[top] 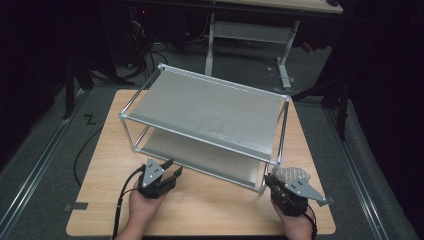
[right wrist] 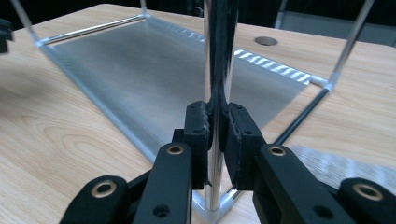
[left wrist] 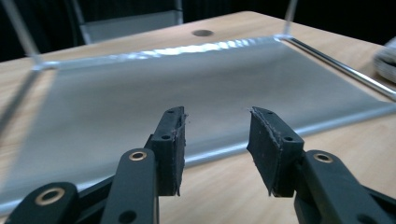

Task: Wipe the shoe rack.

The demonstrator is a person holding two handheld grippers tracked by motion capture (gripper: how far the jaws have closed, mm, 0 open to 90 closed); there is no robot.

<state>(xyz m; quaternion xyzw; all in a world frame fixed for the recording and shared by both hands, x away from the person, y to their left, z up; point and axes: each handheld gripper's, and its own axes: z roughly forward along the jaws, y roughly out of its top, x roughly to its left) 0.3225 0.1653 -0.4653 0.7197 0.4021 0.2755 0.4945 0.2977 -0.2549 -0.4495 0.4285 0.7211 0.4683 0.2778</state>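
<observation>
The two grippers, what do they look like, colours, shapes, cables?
Both the left gripper and the right gripper are black, each topped by a grey three-cornered plate with small dots. Black linked arms with brass-coloured pivot rings carry flat dark pads. A black cable trails from the left gripper.

One two-tier metal rack (top: 210, 107), two claws (left (top: 170, 170), right (right wrist: 215, 122)), one table (top: 210, 210).

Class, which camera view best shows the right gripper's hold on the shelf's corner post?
The right gripper view: the right gripper has its pads pressed on the corner post. The high view shows that gripper from above at the post's foot. The left gripper view shows the lower shelf.
</observation>
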